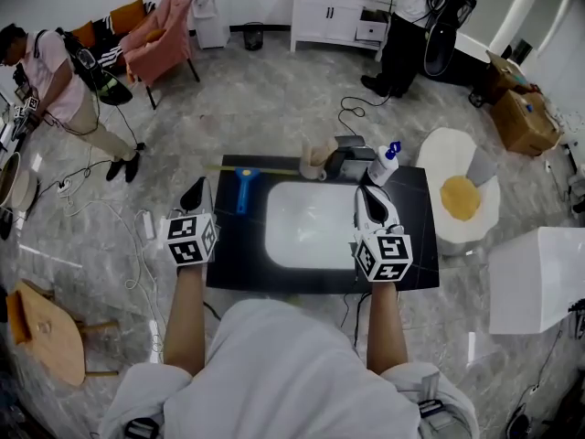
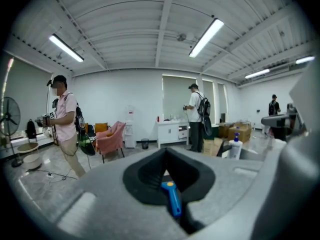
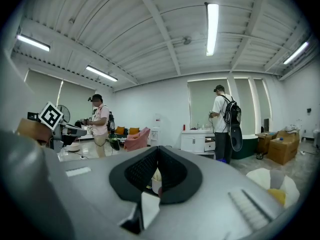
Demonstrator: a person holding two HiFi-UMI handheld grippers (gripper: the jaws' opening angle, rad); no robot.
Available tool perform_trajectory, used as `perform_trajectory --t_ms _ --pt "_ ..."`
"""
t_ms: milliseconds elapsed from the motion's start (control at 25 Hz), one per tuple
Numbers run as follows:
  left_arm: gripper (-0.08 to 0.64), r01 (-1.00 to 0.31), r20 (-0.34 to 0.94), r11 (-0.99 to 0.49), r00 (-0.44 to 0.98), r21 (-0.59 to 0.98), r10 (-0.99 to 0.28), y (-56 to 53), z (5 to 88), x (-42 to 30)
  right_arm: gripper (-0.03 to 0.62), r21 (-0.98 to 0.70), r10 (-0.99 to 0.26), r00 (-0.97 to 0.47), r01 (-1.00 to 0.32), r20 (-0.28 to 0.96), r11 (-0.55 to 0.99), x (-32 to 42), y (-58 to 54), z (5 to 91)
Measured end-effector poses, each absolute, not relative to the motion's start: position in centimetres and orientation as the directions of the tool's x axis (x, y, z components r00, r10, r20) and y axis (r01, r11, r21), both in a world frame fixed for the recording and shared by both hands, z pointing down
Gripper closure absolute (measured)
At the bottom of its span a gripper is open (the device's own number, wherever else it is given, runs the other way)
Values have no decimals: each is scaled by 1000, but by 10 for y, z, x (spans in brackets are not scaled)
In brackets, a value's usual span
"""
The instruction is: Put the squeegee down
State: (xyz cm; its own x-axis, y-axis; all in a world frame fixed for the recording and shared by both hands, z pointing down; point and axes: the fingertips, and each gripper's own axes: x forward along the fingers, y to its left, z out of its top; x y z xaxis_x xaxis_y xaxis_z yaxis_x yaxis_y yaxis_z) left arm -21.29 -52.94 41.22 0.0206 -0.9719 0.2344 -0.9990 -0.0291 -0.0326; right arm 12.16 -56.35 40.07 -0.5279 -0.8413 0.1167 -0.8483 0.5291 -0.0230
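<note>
The blue-handled squeegee (image 1: 243,190) lies on the black table (image 1: 413,274), left of a white panel (image 1: 311,225), its yellow blade at the far end. My left gripper (image 1: 195,191) hovers just left of it, shut, with nothing in it. In the left gripper view the jaws (image 2: 165,152) meet at the tips, and the squeegee (image 2: 172,198) shows through the gap below them, lying apart from them. My right gripper (image 1: 369,196) hangs over the panel's right edge, and in the right gripper view its jaws (image 3: 158,149) also meet, with nothing held.
At the table's far edge stand a tan cup (image 1: 316,159), a dark box (image 1: 346,161) and a white spray bottle (image 1: 385,164). A round white stand with a yellow cloth (image 1: 460,198) is at the right. Cables lie on the floor at the left. Two people stand further off.
</note>
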Motion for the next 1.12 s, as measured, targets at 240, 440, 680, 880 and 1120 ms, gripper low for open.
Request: perform_trajectory --t_ms 240,440,680,880,1120 --pt "561 -998 217 -60 52 -30 -975 -536 394 -225 589 -16 -853 -512 -858 106 513 107 -564 386" --pt "561 -996 214 -79 71 -30 -974 -538 391 -232 589 -21 -854 -509 -860 103 510 95 -567 383" --pt "561 -995 211 -94 88 -16 -973 -540 392 -246 589 -8 -852 -515 -856 98 516 79 -569 381" --pt "561 -994 197 -107 102 -19 -975 -540 390 -247 589 3 -856 -509 -859 97 511 75 -567 378" --pt "560 -993 189 -120 115 -15 -975 -536 385 -246 589 2 -863 -496 -867 95 498 78 -560 373"
